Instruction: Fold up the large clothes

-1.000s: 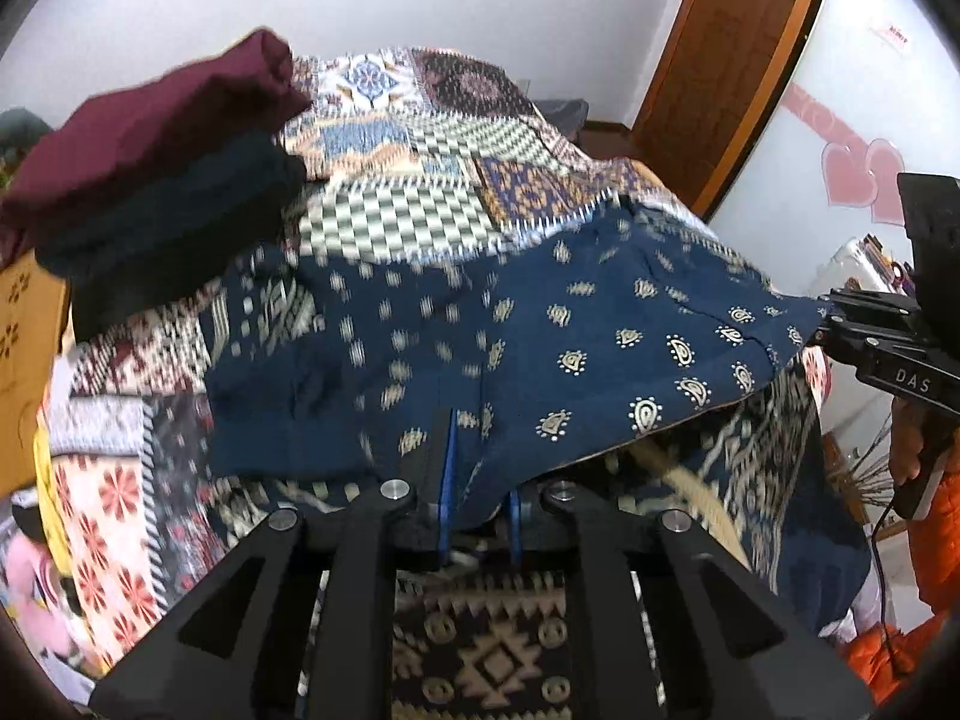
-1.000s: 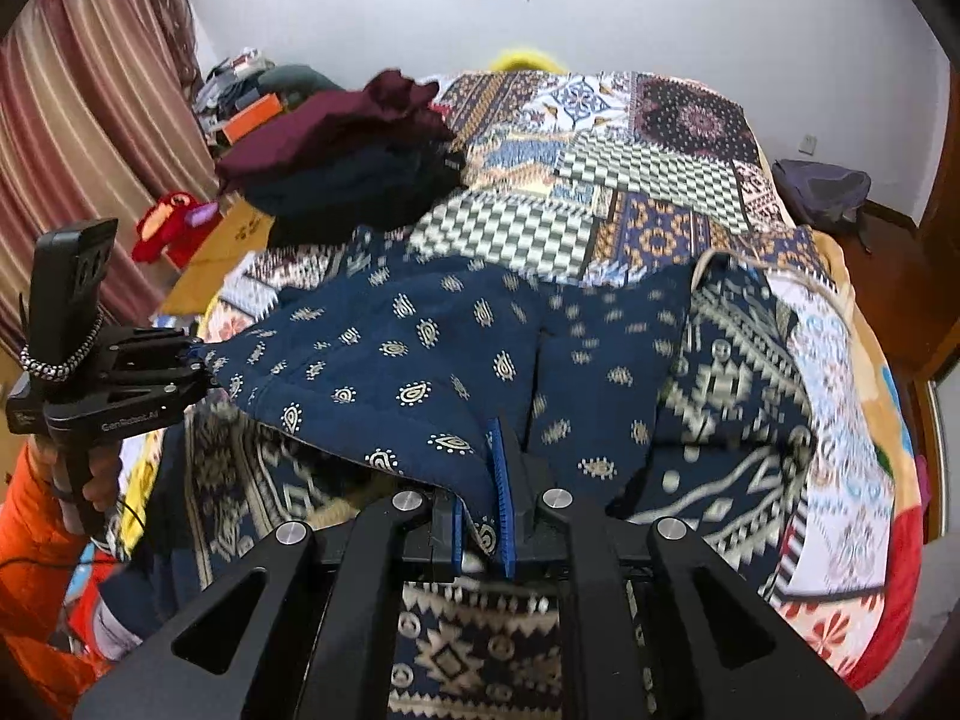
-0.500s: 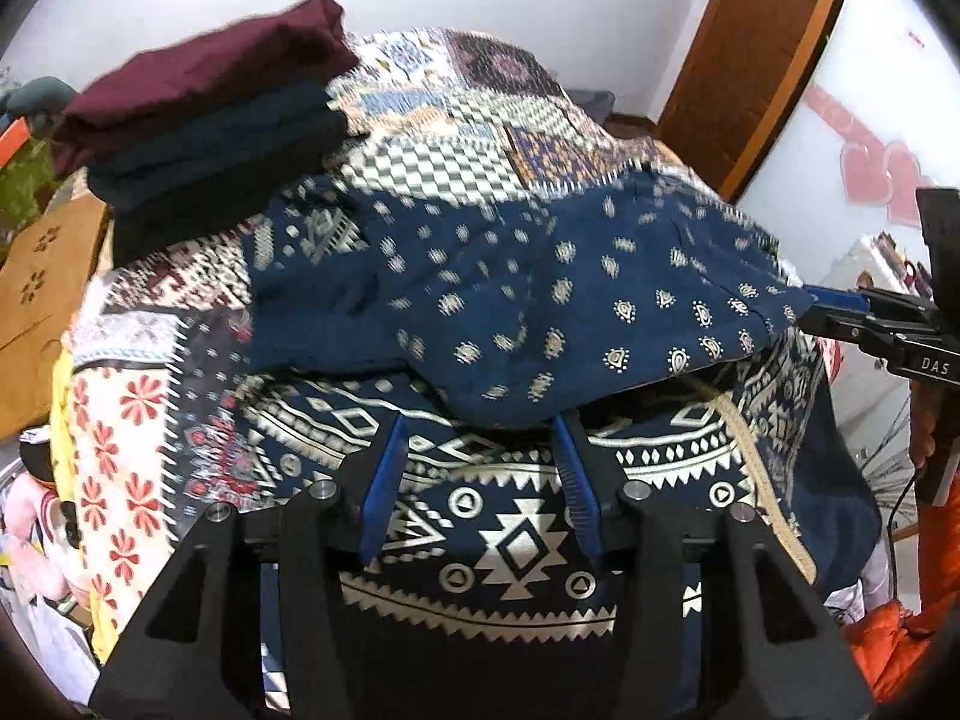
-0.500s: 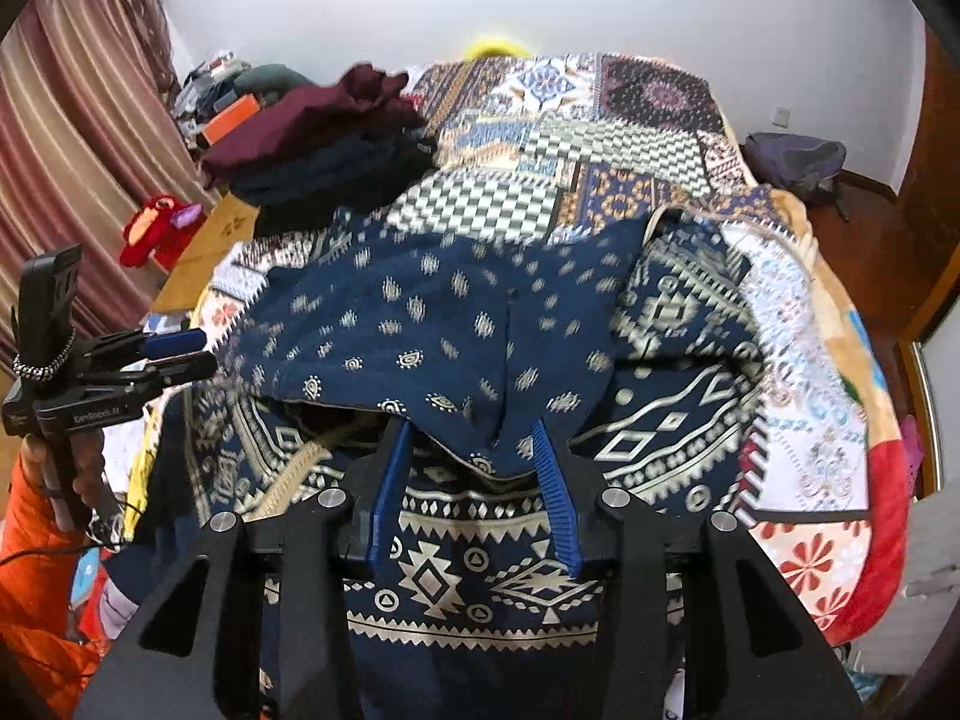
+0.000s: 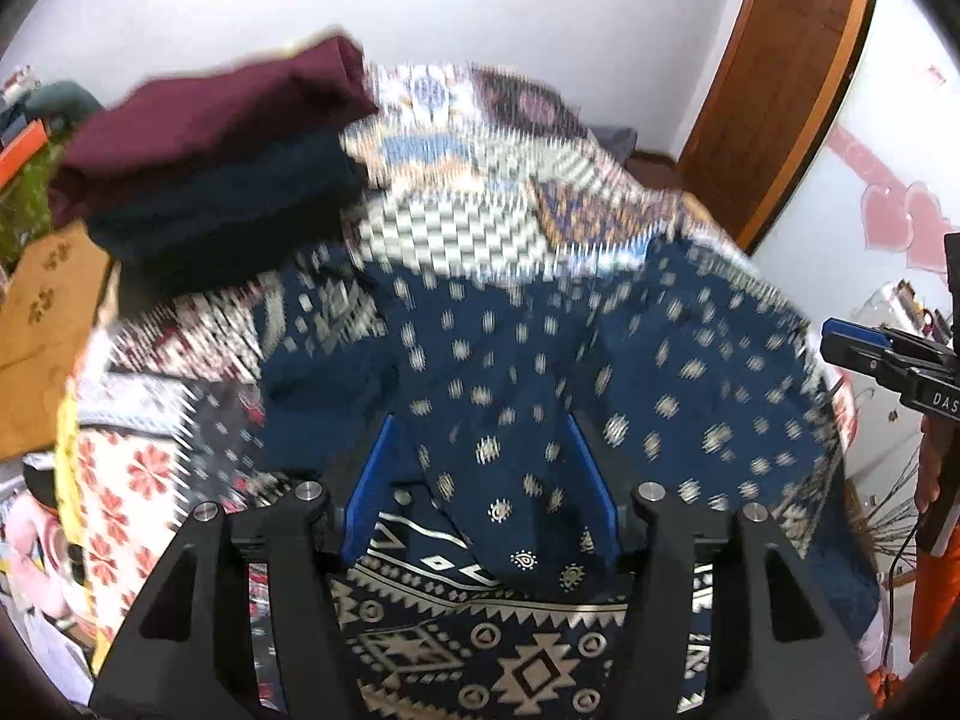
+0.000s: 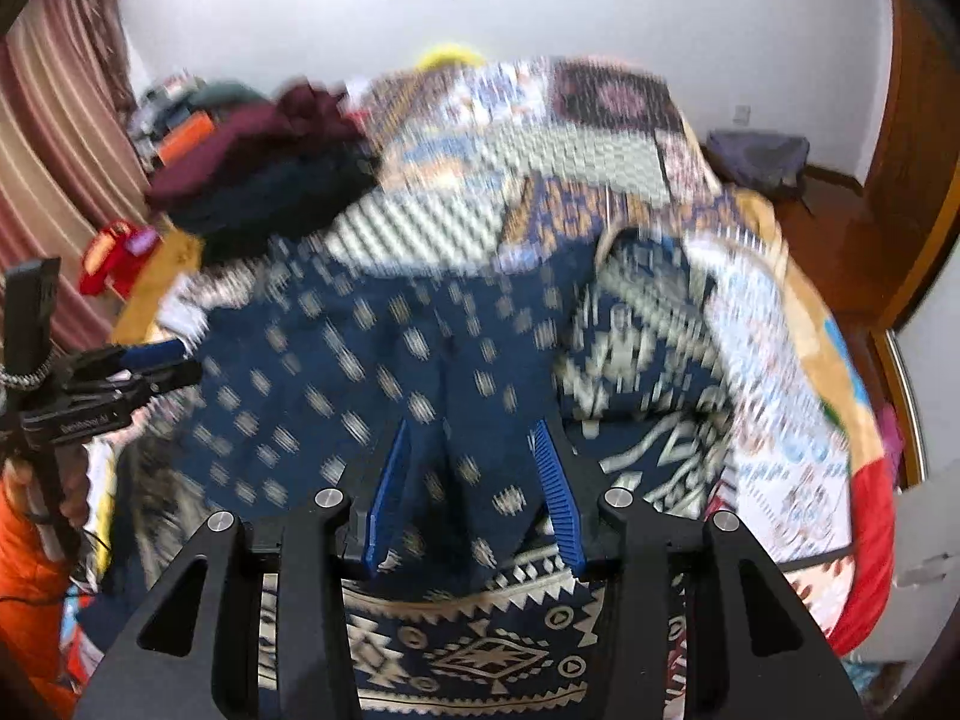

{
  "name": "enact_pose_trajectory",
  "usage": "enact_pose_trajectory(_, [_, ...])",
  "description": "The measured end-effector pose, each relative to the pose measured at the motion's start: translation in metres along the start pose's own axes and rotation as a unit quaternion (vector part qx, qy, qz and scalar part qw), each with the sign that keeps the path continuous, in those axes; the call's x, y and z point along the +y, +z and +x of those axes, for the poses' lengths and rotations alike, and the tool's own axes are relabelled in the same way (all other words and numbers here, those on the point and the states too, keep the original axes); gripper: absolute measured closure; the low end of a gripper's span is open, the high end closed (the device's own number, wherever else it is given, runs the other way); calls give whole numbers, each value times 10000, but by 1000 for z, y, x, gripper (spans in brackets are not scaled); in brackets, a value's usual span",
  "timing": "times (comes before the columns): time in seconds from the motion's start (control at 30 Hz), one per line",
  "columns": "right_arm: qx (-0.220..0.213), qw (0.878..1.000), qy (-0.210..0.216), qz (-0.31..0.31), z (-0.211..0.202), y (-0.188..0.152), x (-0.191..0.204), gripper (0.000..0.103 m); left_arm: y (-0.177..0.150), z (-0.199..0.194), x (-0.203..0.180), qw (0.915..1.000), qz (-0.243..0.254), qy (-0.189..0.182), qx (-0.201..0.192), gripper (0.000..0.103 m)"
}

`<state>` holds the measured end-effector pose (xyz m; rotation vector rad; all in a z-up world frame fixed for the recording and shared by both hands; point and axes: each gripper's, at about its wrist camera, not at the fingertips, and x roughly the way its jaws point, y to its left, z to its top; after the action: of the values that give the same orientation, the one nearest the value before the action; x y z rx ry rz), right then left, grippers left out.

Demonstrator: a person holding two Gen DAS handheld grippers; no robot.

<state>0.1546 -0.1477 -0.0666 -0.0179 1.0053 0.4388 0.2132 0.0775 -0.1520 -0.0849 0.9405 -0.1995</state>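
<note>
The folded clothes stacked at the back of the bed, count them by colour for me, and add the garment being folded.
Maroon folded garment: 1
Dark navy folded garment: 1
Black folded garment: 1
Navy patterned garment being folded: 1
Total: 4, though motion blur could be hiding further layers in the stack.

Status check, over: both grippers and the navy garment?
Left hand-held gripper open, right hand-held gripper open. Navy patterned garment lies folded over on bed, unheld. Folded clothes stack sits beyond, apart.
</note>
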Motion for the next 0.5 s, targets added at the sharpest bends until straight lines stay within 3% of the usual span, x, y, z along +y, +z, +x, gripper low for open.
enact_pose_trajectory(0.1, [320, 9994, -97, 96, 18, -14, -8, 64, -15, 27, 2, 9992, -14, 56, 395, 47])
enact_pose_trajectory(0.23, [337, 9989, 41, 327, 9, -20, -21, 64, -34, 41, 12, 9976, -141, 50, 678, 46])
enact_pose_trajectory(0.43, [-95, 9975, 80, 702, -21, -6, -42, 63, -31, 13, 35, 9981, -499, -35, 370, 46])
enact_pose_trajectory(0.5, [-284, 9966, 25, 779, -30, 4, -49, 58, -23, 1, 41, 9984, -525, 73, 200, 44])
